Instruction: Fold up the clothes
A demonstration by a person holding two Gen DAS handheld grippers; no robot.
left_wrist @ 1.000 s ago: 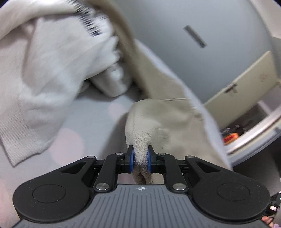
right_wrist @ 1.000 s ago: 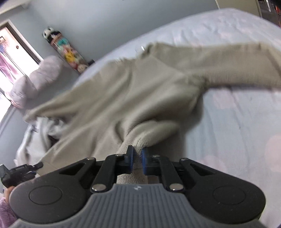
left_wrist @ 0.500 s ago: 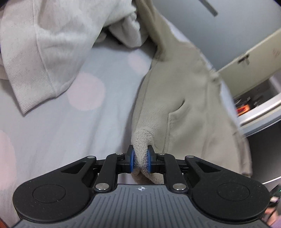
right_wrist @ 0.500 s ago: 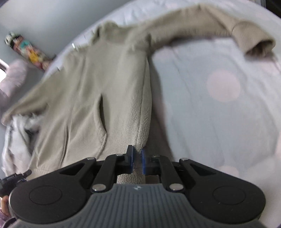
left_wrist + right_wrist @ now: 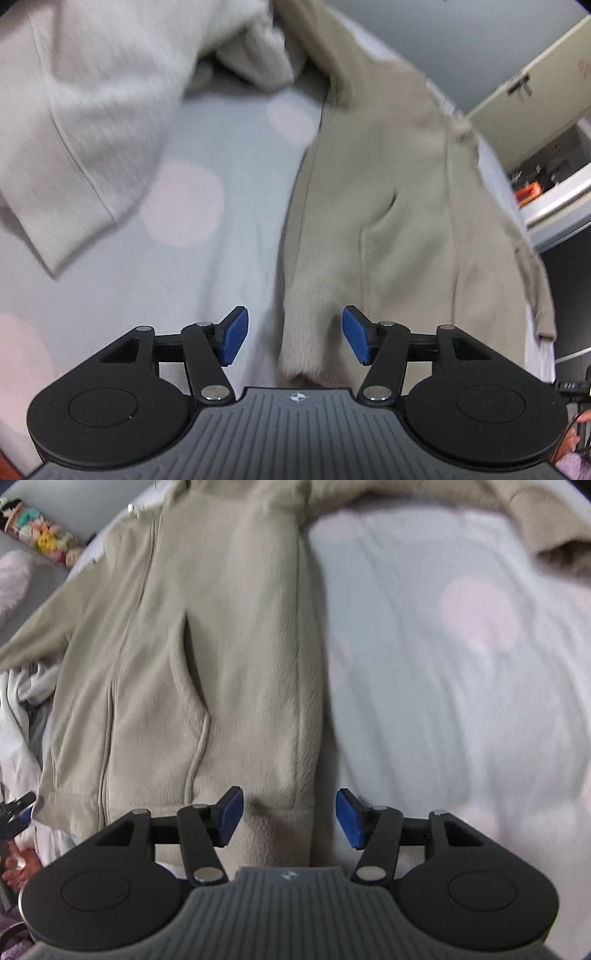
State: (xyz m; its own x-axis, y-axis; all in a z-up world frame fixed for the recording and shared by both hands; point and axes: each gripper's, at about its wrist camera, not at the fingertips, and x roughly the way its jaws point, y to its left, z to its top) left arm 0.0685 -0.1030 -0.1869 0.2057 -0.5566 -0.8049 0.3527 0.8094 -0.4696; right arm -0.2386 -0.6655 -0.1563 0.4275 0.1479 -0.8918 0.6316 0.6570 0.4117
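Note:
A beige fleece zip jacket lies spread flat on the bed, front up, with a pocket slit on each side. My left gripper hovers over one bottom hem corner; its jaws are opening and the blue pads stand clear of the cloth that lies between them. My right gripper is over the other hem corner, jaws also opening, the hem lying loose between the pads. One sleeve stretches out to the far right.
The bed sheet is pale grey with pink dots. A white garment lies heaped at the left. Beyond the bed stands a cabinet with an open door. A patterned bolster leans on the wall. A hand shows at lower left.
Both grippers sank toward the bed, laying the jacket flat, then let go of the hem corners and opened. The jacket went from hanging bunched to spread out.

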